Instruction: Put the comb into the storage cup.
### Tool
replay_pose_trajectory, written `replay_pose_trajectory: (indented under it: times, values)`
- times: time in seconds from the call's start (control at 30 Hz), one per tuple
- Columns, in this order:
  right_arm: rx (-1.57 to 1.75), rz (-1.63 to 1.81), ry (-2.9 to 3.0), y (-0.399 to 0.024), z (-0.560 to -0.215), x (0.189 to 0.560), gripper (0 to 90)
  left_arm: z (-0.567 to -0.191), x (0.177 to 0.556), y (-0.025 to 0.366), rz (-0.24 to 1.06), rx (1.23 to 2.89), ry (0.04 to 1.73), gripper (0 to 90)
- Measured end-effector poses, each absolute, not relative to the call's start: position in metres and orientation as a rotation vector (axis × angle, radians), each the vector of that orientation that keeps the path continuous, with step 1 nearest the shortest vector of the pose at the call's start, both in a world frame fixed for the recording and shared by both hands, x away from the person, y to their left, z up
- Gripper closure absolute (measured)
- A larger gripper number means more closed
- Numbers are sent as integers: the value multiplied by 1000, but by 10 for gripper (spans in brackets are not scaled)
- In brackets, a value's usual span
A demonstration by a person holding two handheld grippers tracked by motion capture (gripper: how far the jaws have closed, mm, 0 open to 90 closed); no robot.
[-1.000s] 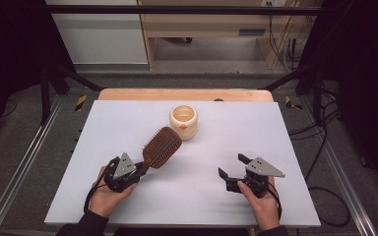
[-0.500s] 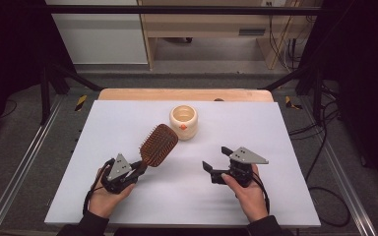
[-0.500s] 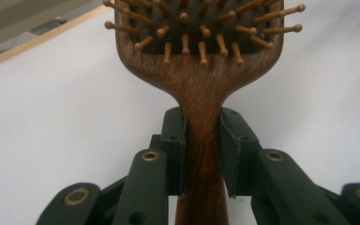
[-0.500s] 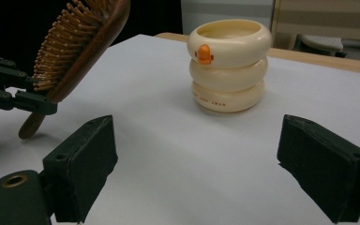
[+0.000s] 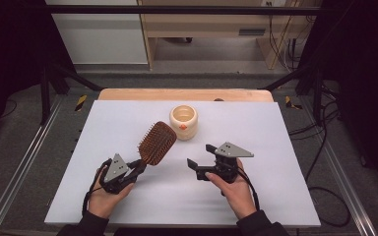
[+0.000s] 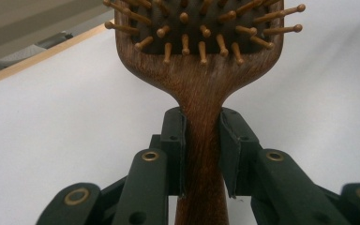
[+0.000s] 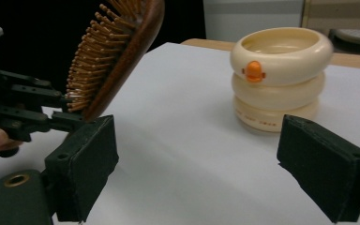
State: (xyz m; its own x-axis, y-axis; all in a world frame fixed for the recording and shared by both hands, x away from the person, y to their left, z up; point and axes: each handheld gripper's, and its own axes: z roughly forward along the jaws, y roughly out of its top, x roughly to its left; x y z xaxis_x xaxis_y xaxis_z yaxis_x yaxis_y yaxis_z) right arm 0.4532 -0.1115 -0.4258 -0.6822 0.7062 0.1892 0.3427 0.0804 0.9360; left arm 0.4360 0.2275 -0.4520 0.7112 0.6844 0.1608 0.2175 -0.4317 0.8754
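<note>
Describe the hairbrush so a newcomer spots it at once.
On the white table, look left of the cream ribbed cup. The brown wooden paddle hairbrush juts from the left gripper, clamped by its handle; it alone has rows of wooden pins.

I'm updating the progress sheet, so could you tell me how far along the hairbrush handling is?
Done: the left tool is shut on the hairbrush handle, head raised off the table. In hand: the right tool, open and empty, faces the brush and the cream cup. Left: whatever follows; neither is touched by it yet.
</note>
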Motion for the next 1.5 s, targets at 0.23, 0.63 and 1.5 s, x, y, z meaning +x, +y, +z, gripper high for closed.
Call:
replay_pose_trajectory:
  times: [0.23,0.63,1.5]
  values:
    - [1042,1669,2089,-96,-426,452,131,-452,435,227,638,1976,691,729]
    - [1012,1673,2111,-78,-420,453,131,-452,434,227,642,1974,685,729]
    - [1071,1771,2086,-65,-420,455,126,-451,430,218,659,1958,653,728]
